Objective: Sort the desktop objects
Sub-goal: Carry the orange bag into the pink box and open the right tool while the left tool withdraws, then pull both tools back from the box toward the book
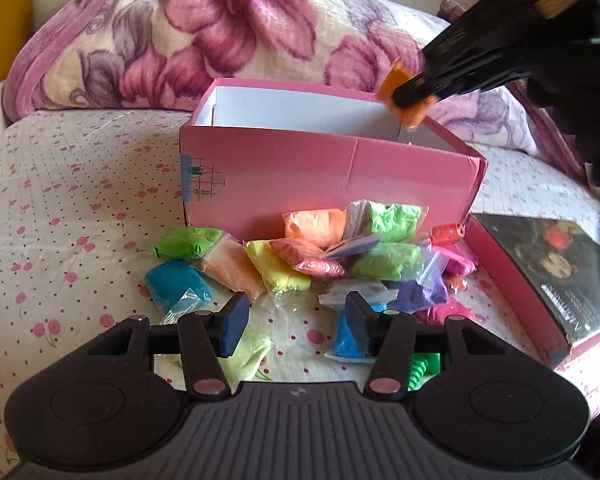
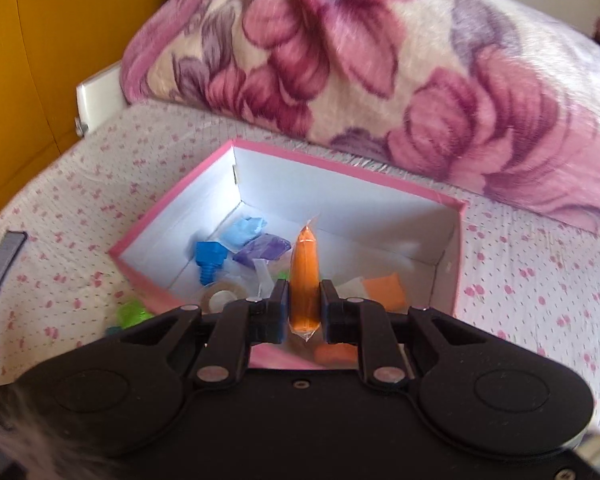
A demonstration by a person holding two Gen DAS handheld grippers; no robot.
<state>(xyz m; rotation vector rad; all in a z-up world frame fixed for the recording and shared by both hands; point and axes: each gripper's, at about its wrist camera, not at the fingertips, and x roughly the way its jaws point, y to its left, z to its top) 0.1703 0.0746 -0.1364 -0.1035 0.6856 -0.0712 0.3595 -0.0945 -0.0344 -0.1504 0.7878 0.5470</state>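
A pink box [image 1: 332, 172] with a white inside stands open on the bed. My right gripper [image 2: 304, 308] is shut on an orange clay packet [image 2: 305, 280] and holds it above the box [image 2: 458, 248]; it shows in the left wrist view [image 1: 414, 94] over the box's far right corner, the orange packet [image 1: 396, 80] in its fingers. Inside the box lie a blue bolt [image 2: 207, 258], a purple packet [image 2: 262, 249], a light blue packet [image 2: 246, 229], an orange packet [image 2: 384, 286] and a tape roll [image 2: 222, 298]. My left gripper [image 1: 296, 320] is open and empty above a pile of coloured clay packets [image 1: 320, 256].
A floral blanket [image 1: 204, 28] is heaped behind the box. The box lid [image 1: 540, 280] lies to the right of the pile. A green screw-shaped toy [image 1: 422, 372] sits under my left gripper. A grey strip [image 2: 2, 268] lies at the bed's left edge beside a yellow cupboard [image 2: 60, 40].
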